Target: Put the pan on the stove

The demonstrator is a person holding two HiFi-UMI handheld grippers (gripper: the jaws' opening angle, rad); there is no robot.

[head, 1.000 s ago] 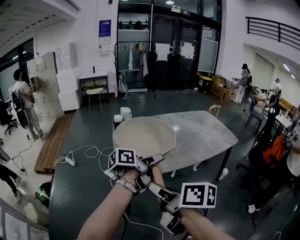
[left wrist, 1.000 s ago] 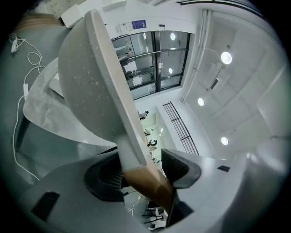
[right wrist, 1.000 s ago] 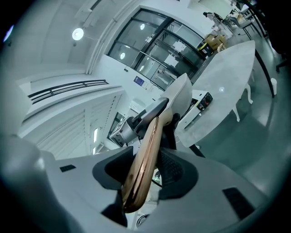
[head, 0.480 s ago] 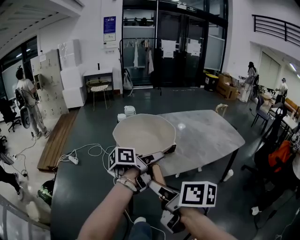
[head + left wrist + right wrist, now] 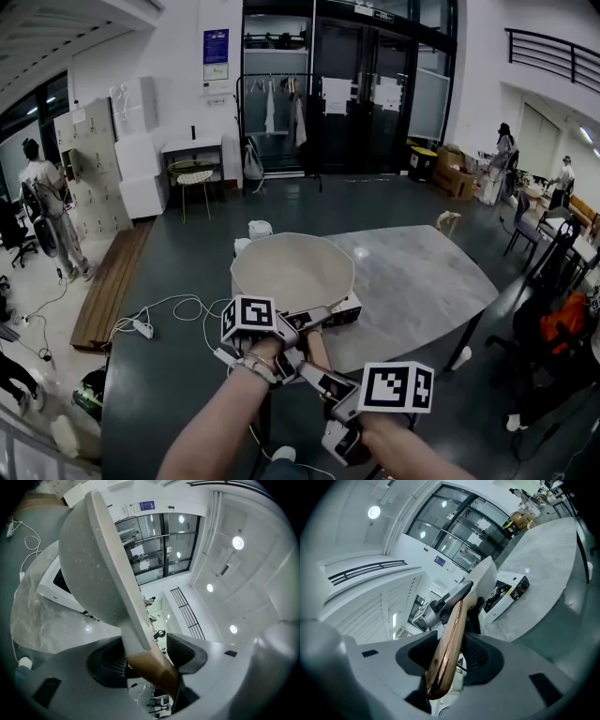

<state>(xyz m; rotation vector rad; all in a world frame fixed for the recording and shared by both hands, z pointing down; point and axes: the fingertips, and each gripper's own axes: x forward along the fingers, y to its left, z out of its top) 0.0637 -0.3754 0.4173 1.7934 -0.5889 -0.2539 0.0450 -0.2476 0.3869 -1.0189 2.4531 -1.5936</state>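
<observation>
Both grippers are pinching the pan's handle (image 5: 314, 349): left gripper (image 5: 305, 322) up near the bowl, right gripper (image 5: 317, 377) further back at the end. The pan (image 5: 292, 272) is in the air over the stove (image 5: 345, 312), which sits at the near left corner of the desk (image 5: 412, 272). It doesn't look set down yet.

My worry is that the big bowl is all hanging off one glossy handle, so it could twist or slide in the pads and dip on the way down. The stove's also right by the desk edge, so an off-centre landing might shove it or leave the pan overhanging.
</observation>
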